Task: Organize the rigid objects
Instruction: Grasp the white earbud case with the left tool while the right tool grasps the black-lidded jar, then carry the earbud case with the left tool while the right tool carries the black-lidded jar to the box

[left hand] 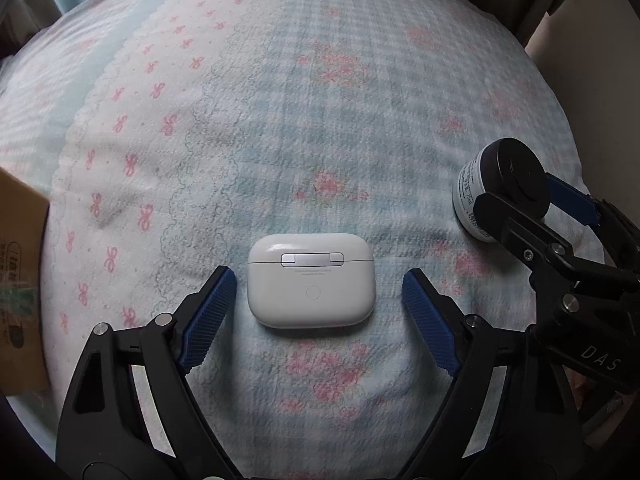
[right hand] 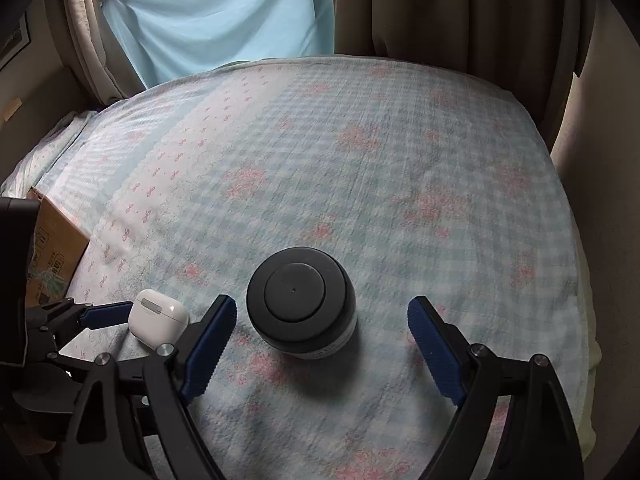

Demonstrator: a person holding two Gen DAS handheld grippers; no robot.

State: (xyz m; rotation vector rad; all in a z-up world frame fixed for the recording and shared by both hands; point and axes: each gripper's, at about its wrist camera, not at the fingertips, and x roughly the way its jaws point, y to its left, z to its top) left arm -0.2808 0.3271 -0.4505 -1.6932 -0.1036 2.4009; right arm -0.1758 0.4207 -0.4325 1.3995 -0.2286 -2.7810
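A white earbud case [left hand: 311,280] lies flat on the bed cover, hinge side up. My left gripper [left hand: 320,284] is open, its blue fingers on either side of the case without touching it. A small jar with a black lid [right hand: 301,304] stands on the cover. My right gripper [right hand: 322,314] is open around the jar, both pads apart from it. In the left wrist view the jar [left hand: 496,184] and right gripper [left hand: 520,204] show at the right. In the right wrist view the case [right hand: 158,317] and a left finger [right hand: 106,314] show at the left.
A cardboard box [right hand: 56,248] sits at the left edge of the bed, also seen in the left wrist view [left hand: 20,280]. The bed cover [right hand: 360,160] has checks and pink flowers. Curtains [right hand: 440,8] and a pale blue cloth [right hand: 224,16] hang behind the bed.
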